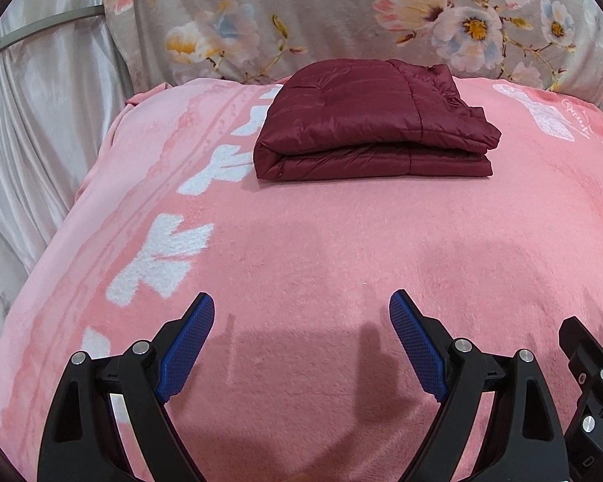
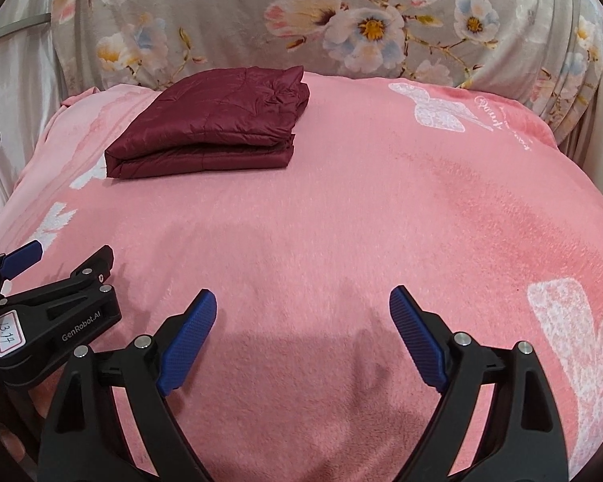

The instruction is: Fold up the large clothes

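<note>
A dark red puffer jacket point(image 1: 374, 128) lies folded into a thick rectangle on the pink blanket point(image 1: 301, 241), toward the far side. In the right wrist view the folded jacket point(image 2: 213, 128) sits at the upper left. My left gripper point(image 1: 301, 309) is open and empty, well short of the jacket, over bare blanket. My right gripper point(image 2: 301, 305) is open and empty, to the right of the left one and nearer than the jacket. The left gripper's body point(image 2: 52, 321) shows at the left edge of the right wrist view.
A grey floral cloth point(image 1: 341, 20) hangs behind the bed point(image 2: 382, 20). A shiny white curtain point(image 1: 40, 120) hangs at the left. The blanket bears white bow patterns point(image 1: 161, 261) and drops off at the left and right edges.
</note>
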A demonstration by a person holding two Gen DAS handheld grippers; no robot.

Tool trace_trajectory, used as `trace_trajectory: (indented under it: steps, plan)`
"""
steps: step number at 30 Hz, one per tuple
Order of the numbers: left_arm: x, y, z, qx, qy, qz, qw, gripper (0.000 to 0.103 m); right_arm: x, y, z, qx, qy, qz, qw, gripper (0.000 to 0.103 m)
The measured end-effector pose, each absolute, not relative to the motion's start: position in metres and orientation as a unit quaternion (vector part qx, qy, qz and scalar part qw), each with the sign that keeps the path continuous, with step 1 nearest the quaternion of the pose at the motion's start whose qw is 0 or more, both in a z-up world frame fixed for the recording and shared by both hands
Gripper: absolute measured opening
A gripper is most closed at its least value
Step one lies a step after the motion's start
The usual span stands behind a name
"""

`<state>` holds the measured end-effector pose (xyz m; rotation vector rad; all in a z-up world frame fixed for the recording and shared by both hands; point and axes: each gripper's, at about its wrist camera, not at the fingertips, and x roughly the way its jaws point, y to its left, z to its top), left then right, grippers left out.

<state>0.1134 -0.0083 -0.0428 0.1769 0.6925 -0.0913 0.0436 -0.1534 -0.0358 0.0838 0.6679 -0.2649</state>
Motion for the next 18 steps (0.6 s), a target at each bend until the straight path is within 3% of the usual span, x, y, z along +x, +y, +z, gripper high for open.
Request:
trace_trajectory:
  steps: [18]
  plan:
    - [0.110, -0.013, -0.041, 0.094, 0.328, -0.040, 0.939, 0.086, 0.044, -0.142, -0.035, 0.009, 0.324, -0.146, 0.935, 0.085]
